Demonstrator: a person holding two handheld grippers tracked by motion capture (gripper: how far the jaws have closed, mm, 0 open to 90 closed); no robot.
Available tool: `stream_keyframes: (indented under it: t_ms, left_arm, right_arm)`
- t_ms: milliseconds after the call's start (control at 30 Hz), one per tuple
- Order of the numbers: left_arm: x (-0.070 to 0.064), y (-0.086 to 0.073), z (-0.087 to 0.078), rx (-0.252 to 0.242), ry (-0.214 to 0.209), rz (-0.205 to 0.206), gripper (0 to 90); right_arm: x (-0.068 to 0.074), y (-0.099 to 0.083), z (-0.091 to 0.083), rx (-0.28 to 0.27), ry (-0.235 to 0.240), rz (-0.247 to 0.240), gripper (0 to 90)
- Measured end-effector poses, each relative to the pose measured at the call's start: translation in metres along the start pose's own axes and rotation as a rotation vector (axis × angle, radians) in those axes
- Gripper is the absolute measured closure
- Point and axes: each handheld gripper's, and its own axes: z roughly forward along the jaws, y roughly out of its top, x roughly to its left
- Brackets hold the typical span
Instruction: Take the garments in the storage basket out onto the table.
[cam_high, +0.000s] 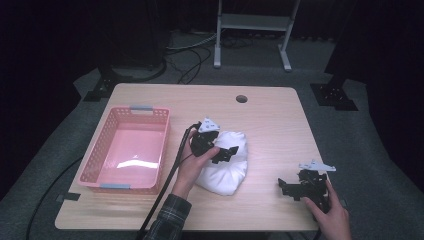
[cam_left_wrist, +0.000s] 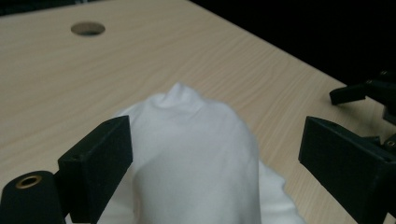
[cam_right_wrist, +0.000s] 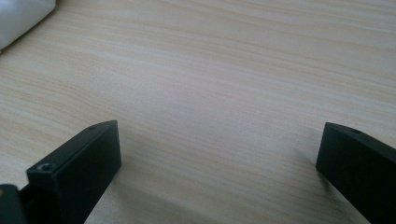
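A bunched white cloth (cam_high: 227, 162) lies in the middle of the wooden table (cam_high: 270, 125). My left gripper (cam_high: 224, 154) hovers over the cloth's left part with its jaws spread wide. In the left gripper view the white cloth (cam_left_wrist: 196, 158) rises between the two black jaws, which do not press it. My right gripper (cam_high: 287, 189) rests low near the table's front right corner, open, pointing left at bare wood. A corner of the white cloth (cam_right_wrist: 18, 16) shows at the top left of the right gripper view.
A pink plastic basket (cam_high: 107, 130) with grey handles stands at the table's left side, nothing in it. A round cable hole (cam_high: 241, 98) sits near the far edge. A black cable (cam_high: 167, 180) trails from the left gripper toward the front.
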Motion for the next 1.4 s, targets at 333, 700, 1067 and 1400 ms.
stream_keyframes:
  t_ms: [333,700,1067,1400]
  left_arm:
    - [-0.004,0.009,-0.021,-0.162,-0.012,0.030,9.5]
    - [-0.006,0.007,-0.043,-0.276,-0.027,0.063,9.5]
    - [-0.006,-0.005,-0.062,-0.327,-0.013,0.089,9.4]
    - [-0.011,-0.024,-0.076,-0.349,0.005,0.098,9.4]
  right_arm:
    - [0.000,0.000,0.000,0.000,0.000,0.000,0.0]
    - [0.000,0.000,0.000,0.000,-0.001,0.001,0.0]
    - [0.000,0.000,0.000,0.000,0.000,-0.001,0.0]
    - [0.000,0.000,0.000,0.000,0.000,-0.001,0.0]
